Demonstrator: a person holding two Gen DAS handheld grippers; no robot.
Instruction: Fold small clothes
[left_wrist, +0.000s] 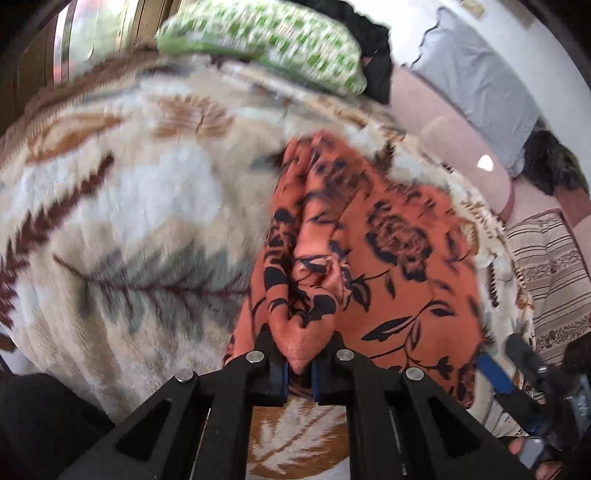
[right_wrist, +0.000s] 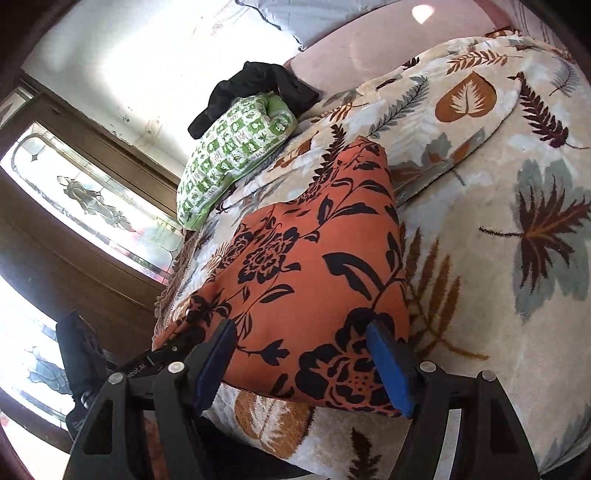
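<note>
Orange garment (right_wrist: 314, 266) with black flowers; cream blanket (right_wrist: 480, 221) with brown and grey leaves; green-and-white checked pillow (right_wrist: 236, 147).

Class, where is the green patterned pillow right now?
In the right wrist view the green patterned pillow lies upper left on the leaf-print blanket, beyond the orange floral garment, under black clothing.

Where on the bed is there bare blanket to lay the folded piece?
Free: the leaf blanket right of the orange floral garment, and left of it in the left wrist view. Crowded: the far end, with the green checked pillow and black clothing.
</note>
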